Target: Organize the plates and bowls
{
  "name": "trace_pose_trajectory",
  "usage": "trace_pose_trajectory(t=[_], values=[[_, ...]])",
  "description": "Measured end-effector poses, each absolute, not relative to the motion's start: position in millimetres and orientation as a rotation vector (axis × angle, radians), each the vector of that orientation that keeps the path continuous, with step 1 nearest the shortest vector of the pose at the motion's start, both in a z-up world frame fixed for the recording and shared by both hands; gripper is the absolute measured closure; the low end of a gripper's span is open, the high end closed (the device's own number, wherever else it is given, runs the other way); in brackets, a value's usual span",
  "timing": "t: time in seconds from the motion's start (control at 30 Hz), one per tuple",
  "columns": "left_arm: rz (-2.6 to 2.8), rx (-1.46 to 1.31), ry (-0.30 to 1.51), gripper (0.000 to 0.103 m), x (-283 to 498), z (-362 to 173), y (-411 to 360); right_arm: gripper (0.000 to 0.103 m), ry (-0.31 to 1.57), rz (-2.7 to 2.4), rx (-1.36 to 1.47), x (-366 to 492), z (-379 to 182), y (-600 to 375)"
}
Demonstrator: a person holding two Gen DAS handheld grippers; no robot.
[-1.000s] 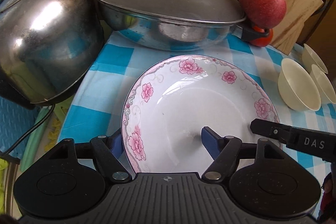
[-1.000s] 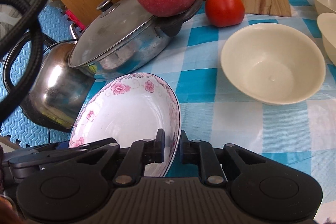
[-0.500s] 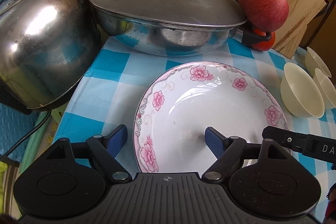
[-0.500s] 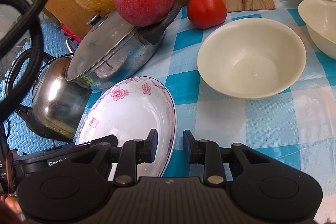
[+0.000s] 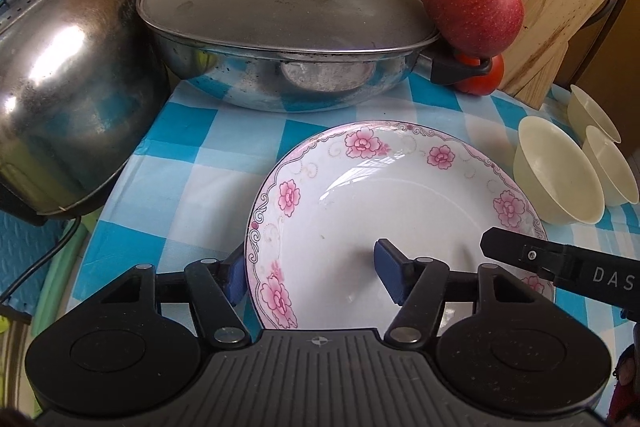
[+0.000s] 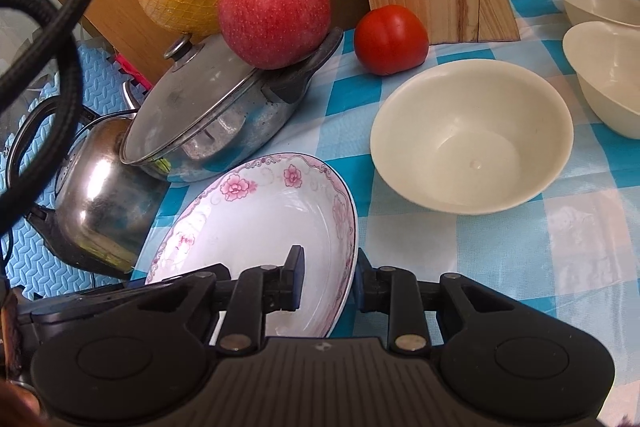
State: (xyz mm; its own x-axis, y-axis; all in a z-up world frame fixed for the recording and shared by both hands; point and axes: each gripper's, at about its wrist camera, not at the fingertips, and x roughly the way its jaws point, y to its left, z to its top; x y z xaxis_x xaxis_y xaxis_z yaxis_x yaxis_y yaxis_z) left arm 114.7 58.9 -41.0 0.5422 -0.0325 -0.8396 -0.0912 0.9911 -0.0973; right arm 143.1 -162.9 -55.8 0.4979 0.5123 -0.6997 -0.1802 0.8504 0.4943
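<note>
Left wrist view shows the left tool (image 5: 308,273) spread wide across the near left rim of the floral plate (image 5: 400,211), one blue pad outside the rim and the other over the plate's well, neither visibly pressing on it. Right wrist view shows the right tool (image 6: 328,281) also parted, narrower, straddling the plate's right rim with a gap at each pad. The plate sits on the checked surface (image 6: 560,247), near its left edge, just in front of the lidded pan (image 5: 280,39) and beside the kettle (image 5: 60,99). My judgement is that a lopsided or shallow pinch on the glazed rim could let the plate slip or tip, and a forward shove might knock the pan, dislodging the apple (image 6: 274,13) resting on its handle; the cream bowl (image 6: 472,135) stands near.
</note>
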Motion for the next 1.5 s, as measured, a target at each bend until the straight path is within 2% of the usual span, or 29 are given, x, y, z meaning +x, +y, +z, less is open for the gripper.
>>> trace_pose_trajectory(t=[0.2,0.23,0.4,0.47,0.93,1.2,1.37,1.5], values=[[0.036,-0.163,1.011,0.03,122.7,-43.2,65.1,0.078,0.991,0.446,0.415,145.2,-60.8,-167.2],[0.047,-0.166,1.009,0.027,123.4,-43.8,67.1,0.077,0.99,0.448,0.42,145.4,-61.6,-167.6],[0.056,-0.117,0.997,0.027,123.3,-45.7,62.5,0.072,0.974,0.45,0.421,144.2,-63.2,-164.7],[0.022,-0.1,0.996,0.028,124.5,-45.8,56.4,0.069,0.965,0.448,0.415,144.9,-63.0,-162.8],[0.026,-0.063,0.932,0.031,120.1,-30.0,49.2,0.069,0.948,0.438,0.395,141.8,-54.0,-162.4],[0.022,-0.113,1.004,0.033,122.9,-44.4,58.0,0.069,0.98,0.443,0.407,146.8,-62.2,-162.1],[0.046,-0.083,0.989,0.019,127.1,-48.6,56.6,0.069,0.978,0.449,0.45,147.3,-64.6,-167.9],[0.027,-0.081,0.991,0.024,130.0,-48.7,51.6,0.068,0.966,0.431,0.432,146.2,-63.1,-164.3]])
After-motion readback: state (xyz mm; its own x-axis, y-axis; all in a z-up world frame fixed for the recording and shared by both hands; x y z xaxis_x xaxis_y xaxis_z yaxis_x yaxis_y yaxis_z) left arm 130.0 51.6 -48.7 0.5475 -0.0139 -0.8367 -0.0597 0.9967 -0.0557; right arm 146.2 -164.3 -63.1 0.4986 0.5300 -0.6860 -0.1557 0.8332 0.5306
